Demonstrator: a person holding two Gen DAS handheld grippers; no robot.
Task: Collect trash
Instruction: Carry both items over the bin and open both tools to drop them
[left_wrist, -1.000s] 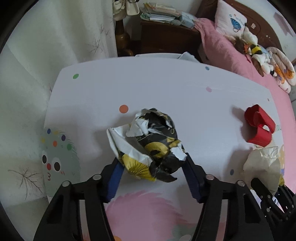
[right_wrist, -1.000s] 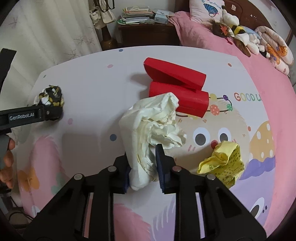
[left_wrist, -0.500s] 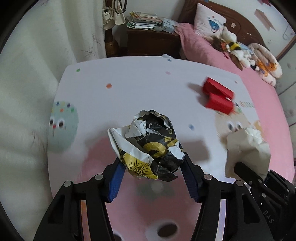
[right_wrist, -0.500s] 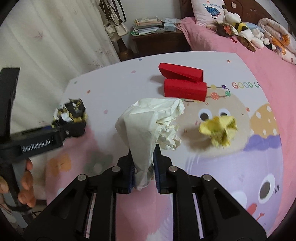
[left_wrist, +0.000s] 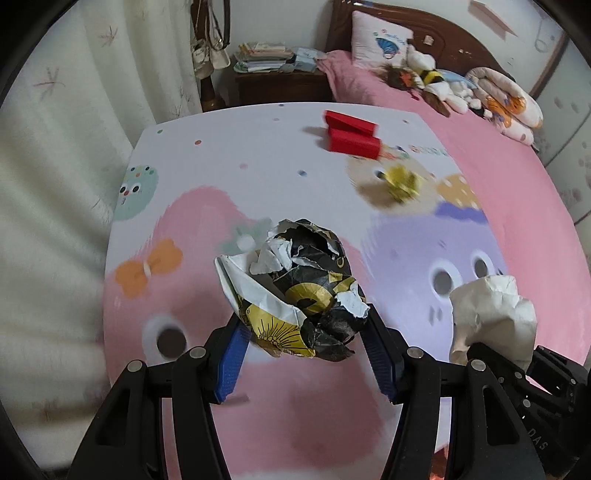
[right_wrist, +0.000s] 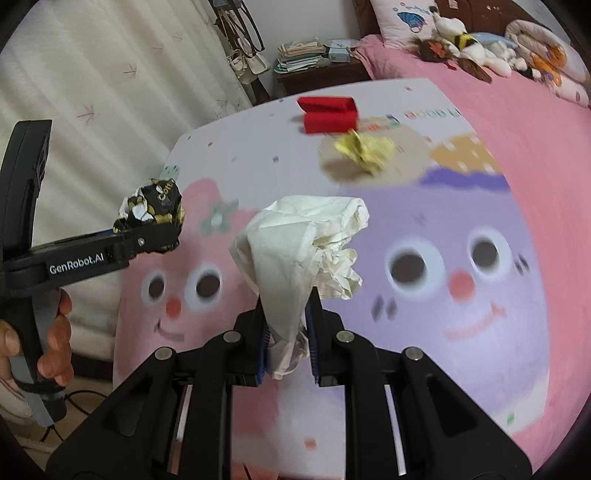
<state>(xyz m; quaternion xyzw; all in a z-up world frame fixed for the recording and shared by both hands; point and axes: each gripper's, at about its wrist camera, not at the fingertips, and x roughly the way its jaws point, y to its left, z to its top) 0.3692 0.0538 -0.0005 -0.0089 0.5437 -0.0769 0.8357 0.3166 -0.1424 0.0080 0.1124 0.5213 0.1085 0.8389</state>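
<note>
Left wrist view shows the left gripper (left_wrist: 306, 354) closest of all, with its two blue pads squeezed on a crumpled black, yellow and white paper ball (left_wrist: 299, 291). The ball is up in the air over the pink part of the cartoon play mat (left_wrist: 258, 155). At the lower right, the right gripper (left_wrist: 491, 354) holds a scrunched cream tissue wad (left_wrist: 491, 314). Farther off, a small crumpled yellow paper (left_wrist: 400, 181) lies on the mat. Just behind it sits a red folded cardboard box (left_wrist: 352, 136), near the far edge of the mat. Past the mat are a dark wooden nightstand (left_wrist: 284, 85) with a pile of papers, and a pink bed (left_wrist: 461, 147) with soft toys.

Right wrist view shows the right gripper (right_wrist: 286, 350) pinched almost all the way shut on the bottom of the tissue wad (right_wrist: 306, 243), which puffs out above the pads and hangs over the mat (right_wrist: 424, 295). To the left, a hand (right_wrist: 51, 343) grips the handle of the left gripper (right_wrist: 155, 236), which carries the paper ball (right_wrist: 153, 203). Farther away the yellow paper (right_wrist: 365, 151) rests on the mat, just in front of the red box (right_wrist: 328, 114). A white curtain (right_wrist: 110, 74) hangs behind on the left.
</note>
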